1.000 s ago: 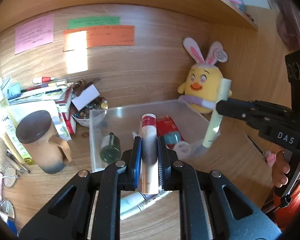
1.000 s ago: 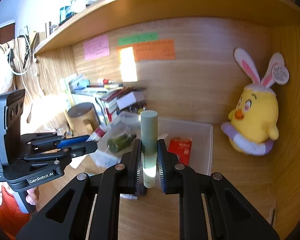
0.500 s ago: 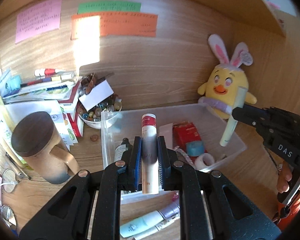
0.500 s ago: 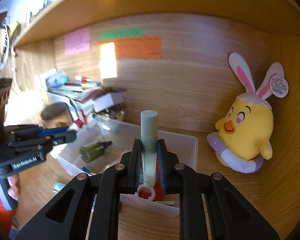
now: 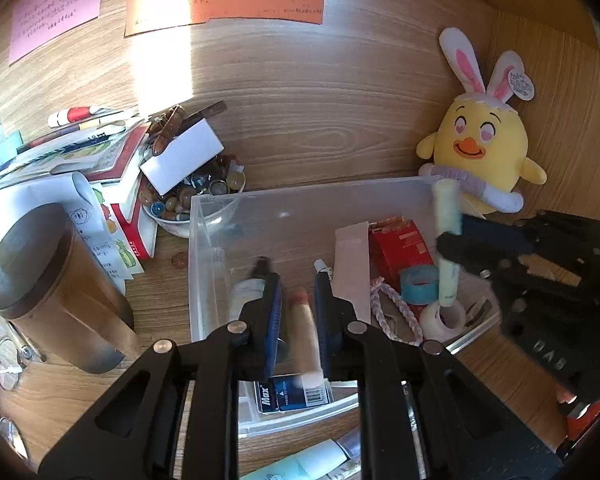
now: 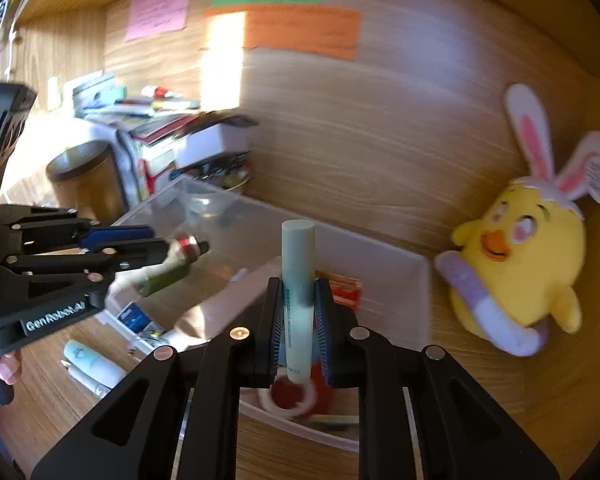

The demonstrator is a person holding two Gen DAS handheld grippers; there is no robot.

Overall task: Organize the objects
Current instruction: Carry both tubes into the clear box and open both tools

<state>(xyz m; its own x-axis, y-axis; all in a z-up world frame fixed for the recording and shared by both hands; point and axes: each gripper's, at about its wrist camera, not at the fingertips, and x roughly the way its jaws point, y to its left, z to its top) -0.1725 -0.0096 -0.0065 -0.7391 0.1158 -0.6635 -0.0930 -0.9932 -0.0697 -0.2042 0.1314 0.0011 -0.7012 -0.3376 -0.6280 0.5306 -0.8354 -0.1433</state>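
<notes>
- Left wrist view: the left gripper (image 5: pixel 298 312) has its jaws closed on a cream tube (image 5: pixel 306 336) with a red band, held over the clear bin (image 5: pixel 300 196). In the bin lie a red box (image 5: pixel 400 246), a blue tape roll (image 5: pixel 420 284) and a white tape roll (image 5: pixel 444 316). A brown mug (image 5: pixel 56 288) stands left of the bin, a chick toy (image 5: pixel 480 148) behind it.
- Right wrist view: the right gripper (image 6: pixel 298 320) has its jaws closed on a pale green tube (image 6: pixel 298 280), upright above the bin's near right part, its lower end over the white tape roll. The left gripper is at the left, over the bin's left end.
</notes>
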